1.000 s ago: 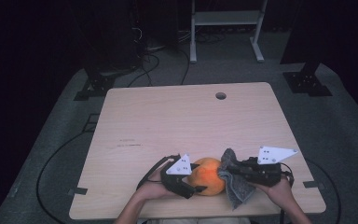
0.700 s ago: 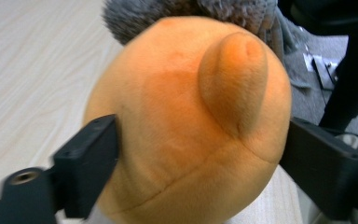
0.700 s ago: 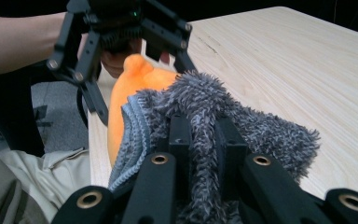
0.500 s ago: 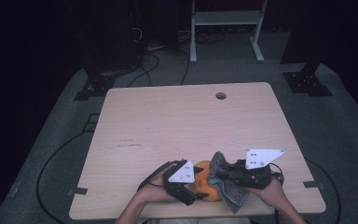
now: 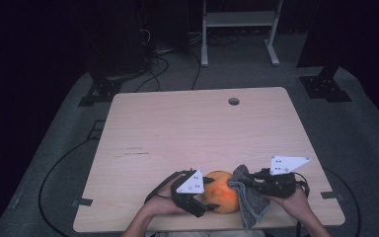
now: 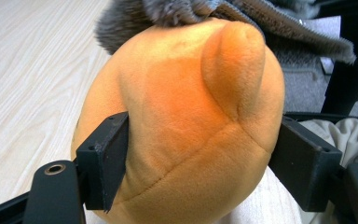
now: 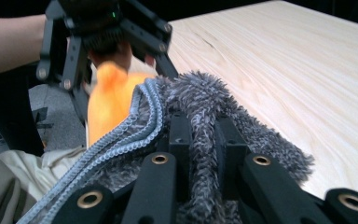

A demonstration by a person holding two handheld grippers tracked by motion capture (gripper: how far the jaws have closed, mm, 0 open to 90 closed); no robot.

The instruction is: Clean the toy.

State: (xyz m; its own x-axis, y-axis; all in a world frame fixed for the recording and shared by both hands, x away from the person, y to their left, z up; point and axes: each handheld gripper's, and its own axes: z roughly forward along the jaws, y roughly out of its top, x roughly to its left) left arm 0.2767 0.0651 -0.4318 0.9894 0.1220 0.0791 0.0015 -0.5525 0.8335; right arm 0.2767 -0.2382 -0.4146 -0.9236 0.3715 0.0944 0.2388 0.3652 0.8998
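Lower centre of the high view: left gripper (image 5: 201, 199) grasps the orange plush toy (image 5: 221, 191) at the bench's (image 5: 187, 133) near edge; right gripper (image 5: 240, 181), clenched on a grey cloth (image 5: 250, 205), presses it against the toy. Hard wiping could squeeze the soft toy out of its hold.

A pale wooden counter (image 5: 197, 133) with a round cable hole (image 5: 234, 101) stands on grey carpet (image 5: 370, 143) in a dark room; black cables (image 5: 54, 173) trail past a white metal frame (image 5: 239, 29) behind.
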